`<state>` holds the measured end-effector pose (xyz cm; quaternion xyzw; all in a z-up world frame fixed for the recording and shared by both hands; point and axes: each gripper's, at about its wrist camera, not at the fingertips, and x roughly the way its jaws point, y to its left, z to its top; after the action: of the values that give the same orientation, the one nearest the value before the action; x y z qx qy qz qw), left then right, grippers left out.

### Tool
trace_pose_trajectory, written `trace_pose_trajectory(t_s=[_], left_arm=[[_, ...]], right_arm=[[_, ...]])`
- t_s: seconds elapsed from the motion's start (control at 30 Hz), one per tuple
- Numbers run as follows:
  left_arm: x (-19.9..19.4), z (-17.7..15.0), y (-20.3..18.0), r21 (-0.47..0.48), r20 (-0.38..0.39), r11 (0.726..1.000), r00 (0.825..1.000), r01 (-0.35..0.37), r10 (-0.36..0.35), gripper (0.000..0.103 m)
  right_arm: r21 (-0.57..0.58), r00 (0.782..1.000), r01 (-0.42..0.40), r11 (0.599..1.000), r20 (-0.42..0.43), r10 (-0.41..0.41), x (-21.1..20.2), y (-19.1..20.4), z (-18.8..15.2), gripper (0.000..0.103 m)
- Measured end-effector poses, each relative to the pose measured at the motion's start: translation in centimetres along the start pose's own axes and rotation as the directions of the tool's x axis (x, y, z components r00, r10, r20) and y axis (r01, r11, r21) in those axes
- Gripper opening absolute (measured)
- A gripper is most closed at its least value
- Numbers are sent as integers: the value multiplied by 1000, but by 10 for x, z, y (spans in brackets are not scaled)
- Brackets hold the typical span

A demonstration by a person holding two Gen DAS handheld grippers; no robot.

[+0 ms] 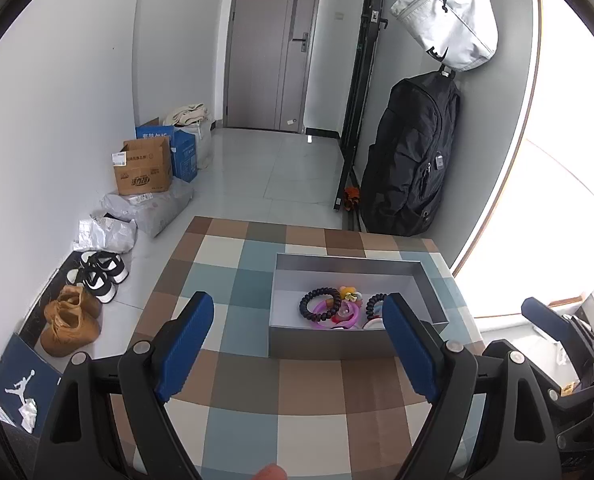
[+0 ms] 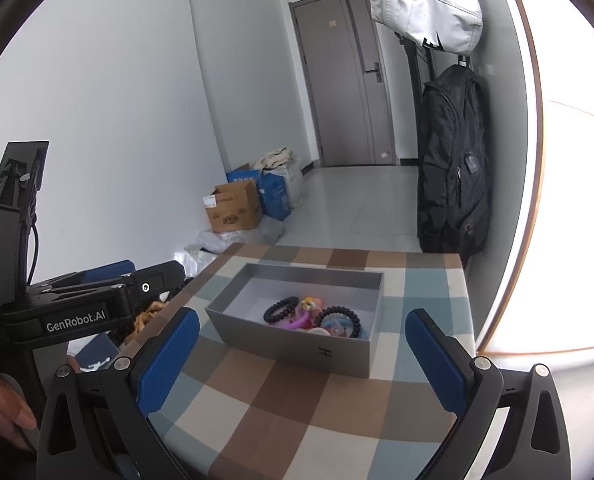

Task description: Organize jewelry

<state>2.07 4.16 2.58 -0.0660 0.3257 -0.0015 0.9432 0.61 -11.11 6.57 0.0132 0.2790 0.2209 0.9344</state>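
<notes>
Nearest the lens in the left wrist view are the left gripper's [image 1: 297, 332] two blue pads, spread wide with nothing between them. It hangs above the checked tablecloth [image 1: 233, 280], short of the grey box [image 1: 329, 346]. At far left of the scene, on the floor, stand tan boots [image 1: 71, 320], black-and-white shoes [image 1: 101, 274] and cardboard cartons [image 1: 143, 168]; none bears on the task.

Centre: the open grey box sits on the cloth toward the table's far right part. Inside it, in a loose heap on the box floor, lie a dark beaded bracelet [image 1: 320, 303], a pink ring-shaped band [image 1: 335, 314], a small yellow-and-orange charm [image 1: 347, 293] and a black coiled band [image 1: 375, 302]. The pieces touch or overlap; how many lie beneath cannot be told. No piece of jewelry is visible on the cloth outside the box.

Right: the right gripper [image 2: 301, 352] is likewise wide open and empty, seen in its own view with the box directly ahead between its fingers.

Governing relation: the heap lies ahead of the left gripper and slightly to its right, just beyond the near wall; from the right gripper it lies straight ahead. The box's long axis runs across the left gripper's line of approach. In my judgement the two grippers are about equally near, the right better centred. Any pick must come down over the near wall.

A black backpack [image 1: 413, 164] and white bag [image 1: 449, 16] hang at right, well apart.
</notes>
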Motion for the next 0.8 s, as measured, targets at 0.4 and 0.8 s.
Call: trace_pose_trajectory(t_s=[0.4, 0.8], left_arm=[[6, -1, 4, -29, -29, 1000, 1000, 12, -13, 83], [7, -4, 3, -17, -27, 1000, 1000, 13, -14, 83]], right_arm=[[3, 1000, 2, 1000, 2, -2, -1, -2, 0, 103], [8, 1000, 11, 1000, -1, -11, 1, 0, 0, 103]])
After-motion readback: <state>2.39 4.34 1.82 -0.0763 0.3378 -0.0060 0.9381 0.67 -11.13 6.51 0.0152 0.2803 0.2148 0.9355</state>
